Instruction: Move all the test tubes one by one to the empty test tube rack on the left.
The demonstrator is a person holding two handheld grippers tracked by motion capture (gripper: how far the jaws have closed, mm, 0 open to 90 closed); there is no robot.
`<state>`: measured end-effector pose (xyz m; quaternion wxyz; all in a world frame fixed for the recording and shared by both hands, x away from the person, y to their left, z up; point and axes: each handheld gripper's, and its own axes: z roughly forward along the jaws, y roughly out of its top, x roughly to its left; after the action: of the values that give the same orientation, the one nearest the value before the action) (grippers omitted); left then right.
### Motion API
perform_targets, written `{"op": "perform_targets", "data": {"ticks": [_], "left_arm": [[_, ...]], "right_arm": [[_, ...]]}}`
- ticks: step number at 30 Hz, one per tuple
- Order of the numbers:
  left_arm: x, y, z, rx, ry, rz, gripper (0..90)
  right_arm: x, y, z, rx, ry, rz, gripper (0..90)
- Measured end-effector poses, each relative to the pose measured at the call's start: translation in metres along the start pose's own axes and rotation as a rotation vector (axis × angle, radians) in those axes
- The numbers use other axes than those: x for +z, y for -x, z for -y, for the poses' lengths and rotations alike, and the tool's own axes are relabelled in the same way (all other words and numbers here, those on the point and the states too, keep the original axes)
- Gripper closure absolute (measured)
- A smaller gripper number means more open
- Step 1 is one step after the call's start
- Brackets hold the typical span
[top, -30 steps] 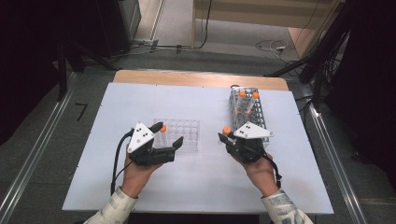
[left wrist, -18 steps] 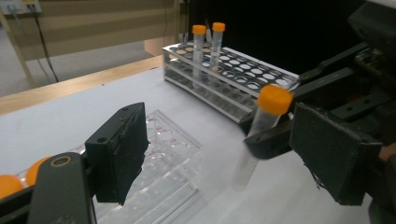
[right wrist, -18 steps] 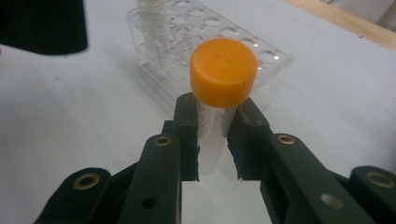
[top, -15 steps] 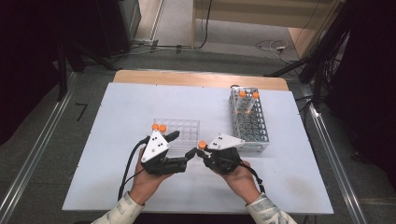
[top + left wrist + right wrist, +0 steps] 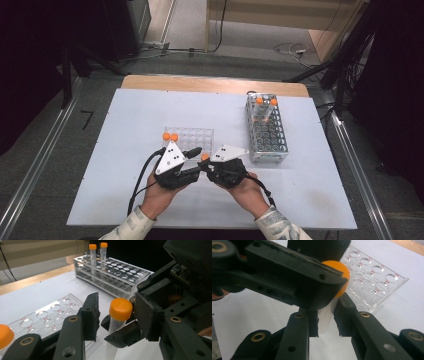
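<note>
Right gripper (image 5: 325, 322) clamps a ribbed clear tube w/ smooth orange cap (image 5: 120, 309), centre frame; left gripper (image 5: 116, 315) just narrowed round the cap, contact unclear; tube bottom cut off.

Laboratory setting: capped test tubes (image 5: 96, 255) in a metal rack (image 5: 267, 131) on a white counter (image 5: 125, 120), cables (image 5: 295, 50) trailing behind.

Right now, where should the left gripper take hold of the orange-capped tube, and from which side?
Grip the tube just under its orange cap, above the right gripper's fingers, coming level from the side. It stands upright and only that short upper part is free.
</note>
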<state>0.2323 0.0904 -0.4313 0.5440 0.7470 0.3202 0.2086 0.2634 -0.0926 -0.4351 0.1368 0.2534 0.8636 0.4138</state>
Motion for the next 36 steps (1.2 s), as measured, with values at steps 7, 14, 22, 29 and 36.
{"op": "perform_targets", "data": {"ticks": [7, 14, 22, 29, 36], "left_arm": [[0.001, 0.001, 0.001, 0.004, 0.000, -0.003, 63.6], [0.000, 0.001, 0.001, 0.006, -0.002, -0.008, 68.9], [-0.001, 0.002, 0.000, 0.000, 0.010, -0.023, 70.1], [-0.002, -0.003, -0.002, -0.019, 0.020, -0.037, 70.2], [-0.007, -0.012, -0.006, -0.050, 0.047, -0.048, 70.2]], "right_arm": [[0.001, -0.002, -0.001, -0.002, -0.002, -0.013, 71.9], [0.002, -0.004, -0.003, 0.006, 0.001, -0.020, 71.9], [0.002, -0.003, -0.003, 0.011, 0.010, -0.019, 71.1], [-0.001, 0.000, -0.003, 0.018, 0.016, -0.023, 51.2], [-0.006, 0.005, 0.001, 0.017, 0.020, 0.011, 33.0]]}}
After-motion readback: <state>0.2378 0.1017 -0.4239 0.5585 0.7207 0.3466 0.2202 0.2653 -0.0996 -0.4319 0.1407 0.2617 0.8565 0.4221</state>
